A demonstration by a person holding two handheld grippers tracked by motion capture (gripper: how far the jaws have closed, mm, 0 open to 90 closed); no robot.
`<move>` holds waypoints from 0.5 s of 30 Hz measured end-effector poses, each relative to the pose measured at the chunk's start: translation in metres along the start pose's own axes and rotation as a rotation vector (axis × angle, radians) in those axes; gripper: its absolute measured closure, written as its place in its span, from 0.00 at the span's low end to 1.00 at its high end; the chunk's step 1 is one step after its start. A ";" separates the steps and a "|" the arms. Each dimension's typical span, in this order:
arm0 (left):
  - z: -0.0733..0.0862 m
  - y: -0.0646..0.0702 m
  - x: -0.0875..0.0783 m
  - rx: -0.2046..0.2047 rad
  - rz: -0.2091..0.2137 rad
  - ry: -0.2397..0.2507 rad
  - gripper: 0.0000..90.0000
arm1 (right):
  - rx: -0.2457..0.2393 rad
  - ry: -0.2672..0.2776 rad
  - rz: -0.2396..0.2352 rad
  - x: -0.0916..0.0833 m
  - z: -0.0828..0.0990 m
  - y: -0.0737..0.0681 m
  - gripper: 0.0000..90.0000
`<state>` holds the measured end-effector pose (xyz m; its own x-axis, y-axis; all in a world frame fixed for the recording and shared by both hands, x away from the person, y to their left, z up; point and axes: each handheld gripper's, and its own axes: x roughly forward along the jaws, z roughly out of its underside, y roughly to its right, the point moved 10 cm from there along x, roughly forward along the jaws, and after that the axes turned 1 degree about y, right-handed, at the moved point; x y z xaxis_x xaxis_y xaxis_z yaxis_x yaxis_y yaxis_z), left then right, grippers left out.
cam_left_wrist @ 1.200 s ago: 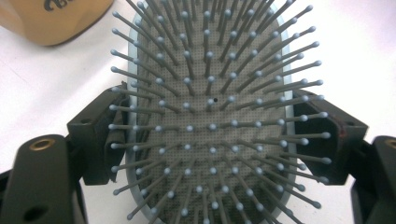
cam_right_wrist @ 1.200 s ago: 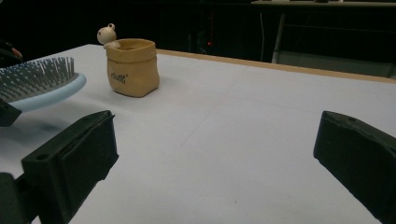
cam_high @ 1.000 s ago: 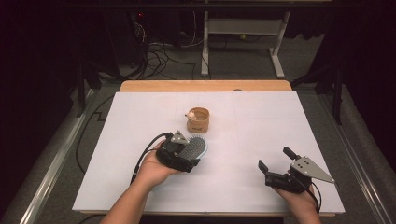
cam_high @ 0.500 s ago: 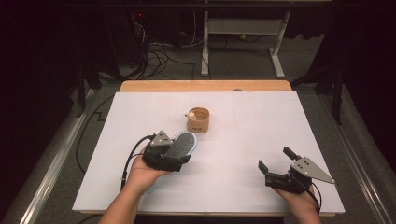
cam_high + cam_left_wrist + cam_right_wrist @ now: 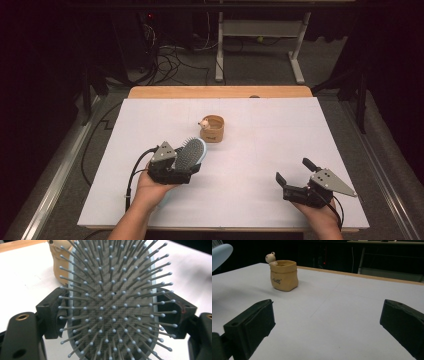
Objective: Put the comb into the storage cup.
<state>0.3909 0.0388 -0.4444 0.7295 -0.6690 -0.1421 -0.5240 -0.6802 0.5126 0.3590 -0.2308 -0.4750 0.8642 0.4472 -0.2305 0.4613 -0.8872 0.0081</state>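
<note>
High view first: we see our left gripper (image 5: 186,169) near the front left of the white table (image 5: 260,165), and it is pinching a hairbrush (image 5: 192,152). The brush head sticks out past the jaws and points toward the back of the table, with its bristles facing up. The brush is off the table, we think (the picture is small there, so we are not fully sure).

From the left gripper view, the hairbrush (image 5: 112,302) is very close to us. Its grey pad has many thin pins with little round tips, and a pale blue rim runs around it. The two black jaws press on the rim, one on each side.

Just behind the brush stands a small tan pot (image 5: 212,128) with a tiny round-headed figure (image 5: 203,122) peeking over its edge. The pot and the brush are near each other but apart.

Our right gripper (image 5: 295,176) sits near the front right corner, well apart from the brush. Its jaws are spread wide with nothing between them. In the right gripper view the tan pot (image 5: 284,275) stands upright ahead on the table.
</note>
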 end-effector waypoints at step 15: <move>-0.006 0.003 -0.006 0.019 0.024 0.065 0.23 | -0.008 0.007 -0.019 0.000 -0.002 -0.004 0.00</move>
<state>0.3872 0.0429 -0.4368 0.7433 -0.6648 -0.0743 -0.5496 -0.6704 0.4985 0.3576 -0.2270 -0.4735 0.8569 0.4644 -0.2236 0.4787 -0.8779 0.0113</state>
